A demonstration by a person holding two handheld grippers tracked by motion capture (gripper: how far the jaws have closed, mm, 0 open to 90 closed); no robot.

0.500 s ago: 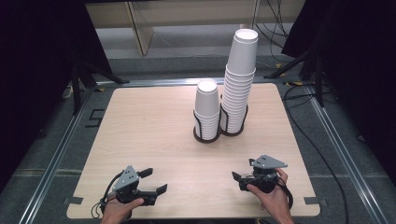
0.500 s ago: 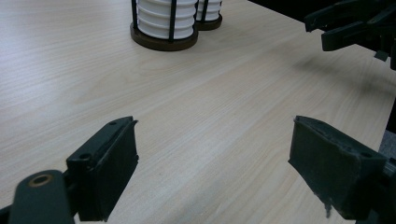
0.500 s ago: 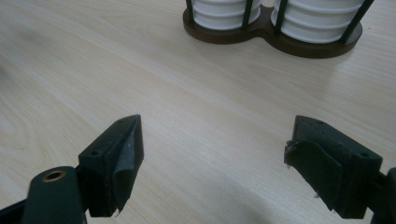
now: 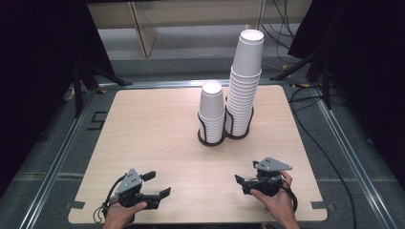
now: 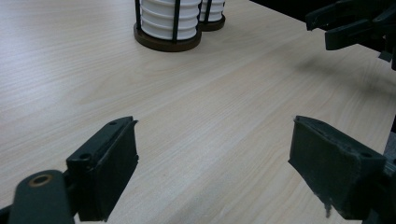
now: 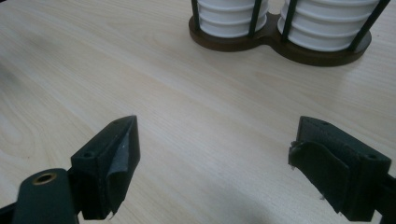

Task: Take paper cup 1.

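At the far middle of the table: two stacks of white paper cups stand side by side in one dark double holder.
Short cup stack (image 4: 212, 110): on the left of the pair, upright, its lower cups inside the holder's black wire uprights; seen close in the left gripper view (image 5: 169, 18) and the right gripper view (image 6: 232, 14).
Tall cup stack (image 4: 245, 83): just beside the short one on its right, rising well above it and leaning a little to the right at the top; its bottom cups show in the right gripper view (image 6: 329, 23).
Cup holder (image 4: 210, 140): brown figure-eight base flat on the wood, black rods rising round each stack.
Table (image 4: 153, 124): pale wood-grain top with rounded corners, bare between the holder and the near edge.
Left gripper (image 4: 157, 183): near left, held low over the table in a hand, well apart from the cups; jaws apart with nothing but tabletop between them.
Right gripper (image 4: 246, 174): near right, held in the other hand, pointing leftward across the table; jaws spread wide, nothing between them, worn padding on the inner faces.
Surroundings: grey floor, metal rails along the table's sides, black stands and cables at the far right.
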